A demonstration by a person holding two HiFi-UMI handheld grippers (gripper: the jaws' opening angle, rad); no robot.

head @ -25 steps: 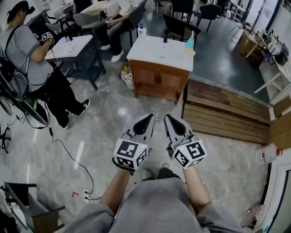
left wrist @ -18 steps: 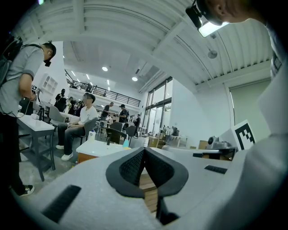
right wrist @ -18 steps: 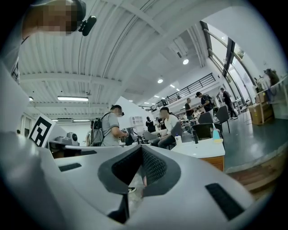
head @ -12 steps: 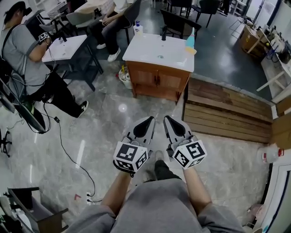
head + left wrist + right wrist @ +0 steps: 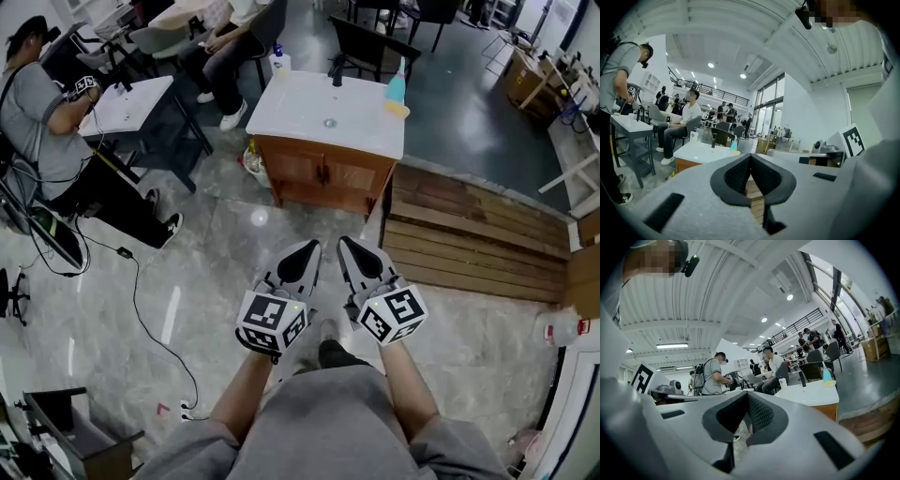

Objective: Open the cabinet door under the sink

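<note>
The wooden sink cabinet [image 5: 323, 176] with its white top [image 5: 319, 112] stands ahead on the marble floor; its two doors are closed, with dark handles at the middle. My left gripper [image 5: 302, 251] and right gripper [image 5: 349, 249] hang side by side in front of me, well short of the cabinet, both shut with nothing between the jaws. In the left gripper view the jaws [image 5: 750, 157] meet, and the white top [image 5: 701, 152] lies beyond to the left. In the right gripper view the jaws [image 5: 747, 395] meet, with the cabinet [image 5: 828, 412] to the right.
A black faucet [image 5: 336, 71], a blue bottle [image 5: 397, 90] and a white bottle [image 5: 277, 62] stand on the sink top. A wooden plank platform [image 5: 469, 234] lies to the right. A person [image 5: 56, 141] works at a white table [image 5: 131, 98] on the left; a cable [image 5: 141, 309] runs across the floor.
The cabinet has come closer and sits lower in the head view as I walk toward it. Both grippers travelled forward together, still shut.
</note>
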